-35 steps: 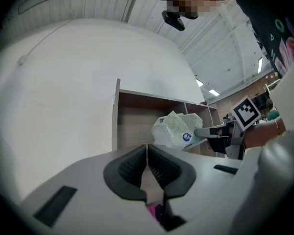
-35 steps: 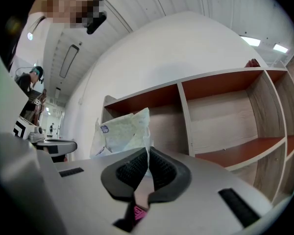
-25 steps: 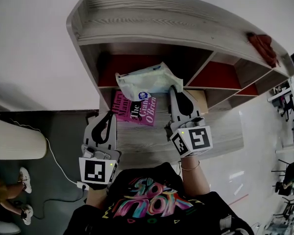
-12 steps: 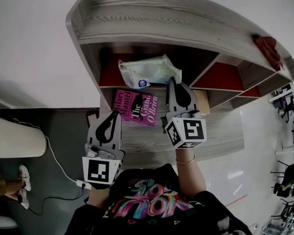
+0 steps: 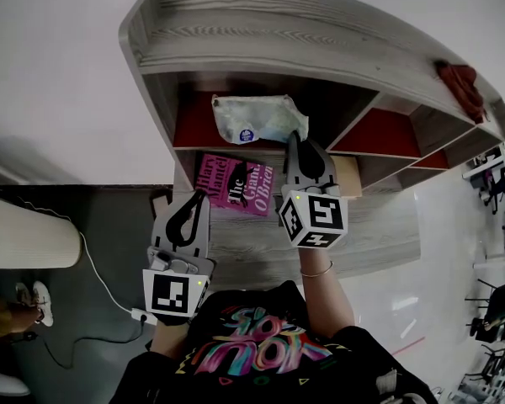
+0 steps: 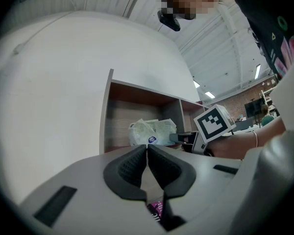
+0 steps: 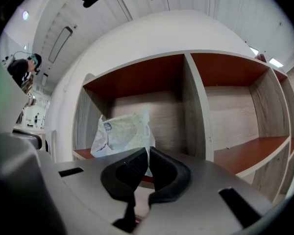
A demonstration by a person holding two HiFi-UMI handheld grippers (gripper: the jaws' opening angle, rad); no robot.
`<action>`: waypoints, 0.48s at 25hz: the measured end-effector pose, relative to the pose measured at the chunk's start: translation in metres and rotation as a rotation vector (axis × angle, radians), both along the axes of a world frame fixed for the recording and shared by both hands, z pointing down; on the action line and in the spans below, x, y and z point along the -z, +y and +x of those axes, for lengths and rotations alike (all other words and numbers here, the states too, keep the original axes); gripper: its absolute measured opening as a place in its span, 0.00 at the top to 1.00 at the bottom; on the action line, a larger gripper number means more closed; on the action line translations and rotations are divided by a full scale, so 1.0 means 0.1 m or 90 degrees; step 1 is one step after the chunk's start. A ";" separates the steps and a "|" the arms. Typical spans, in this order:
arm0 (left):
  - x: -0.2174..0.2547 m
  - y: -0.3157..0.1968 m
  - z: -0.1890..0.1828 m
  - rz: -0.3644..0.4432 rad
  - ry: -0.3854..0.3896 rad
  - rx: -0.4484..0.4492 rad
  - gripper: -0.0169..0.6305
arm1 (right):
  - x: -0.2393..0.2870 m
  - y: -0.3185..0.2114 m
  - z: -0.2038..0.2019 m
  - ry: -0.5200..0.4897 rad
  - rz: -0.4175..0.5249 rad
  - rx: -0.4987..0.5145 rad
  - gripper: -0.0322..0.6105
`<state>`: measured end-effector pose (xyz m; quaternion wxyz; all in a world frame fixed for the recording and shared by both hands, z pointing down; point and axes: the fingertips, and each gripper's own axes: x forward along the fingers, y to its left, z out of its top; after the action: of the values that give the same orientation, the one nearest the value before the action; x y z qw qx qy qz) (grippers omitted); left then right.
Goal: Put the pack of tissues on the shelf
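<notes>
Setting: white wall behind, dull grey floor at the left, glossy pale floor at the right.
Left gripper [image 5: 195, 199]: nearest, low at the left before the front edge of the lower board [image 5: 252, 255]; its ribbed black pads meet at the tips with nothing between them.
Book [image 5: 236, 183]: flat magenta cover with white lettering, lying at the left end of the lower board against its back edge, between the two grippers.
Right gripper [image 5: 297, 140]: raised to the mouth of the leftmost compartment; jaws closed almost fully, pinching a thin flap of wrapper.
Pack of tissues [image 5: 257, 118]: soft, crinkled pale-green film with a small blue round sticker, held by its right edge inside the leftmost compartment, over its red floor; whether it rests on that floor cannot be told.
Shelf [image 5: 278, 36]: grey wood-grain boards, upright dividers, red horizontal faces, and a raised rim round the top.
Cloth [image 5: 459, 81]: crumpled, dark red, on the far right end of the shelf's top.
</notes>
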<state>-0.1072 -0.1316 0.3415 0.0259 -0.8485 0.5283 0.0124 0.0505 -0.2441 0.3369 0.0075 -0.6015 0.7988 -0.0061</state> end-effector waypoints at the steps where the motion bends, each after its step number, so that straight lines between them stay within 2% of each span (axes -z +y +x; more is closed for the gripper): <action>1: 0.00 0.00 0.00 0.000 0.003 0.001 0.92 | -0.02 0.00 -0.01 -0.002 -0.004 0.004 0.92; 4: 0.04 0.01 0.00 -0.001 0.023 0.010 0.92 | -0.07 0.01 -0.04 -0.007 -0.012 0.012 0.90; 8: 0.00 0.03 -0.01 0.001 -0.005 0.004 0.92 | -0.10 0.00 -0.08 -0.014 -0.021 0.025 0.87; 12: 0.07 0.02 -0.02 -0.001 0.040 0.024 0.92 | -0.14 0.00 -0.13 -0.021 -0.035 0.039 0.84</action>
<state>-0.1096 -0.1301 0.3348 0.0092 -0.8375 0.5451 0.0378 0.0372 -0.2443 0.3511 0.0039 -0.5765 0.8162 -0.0382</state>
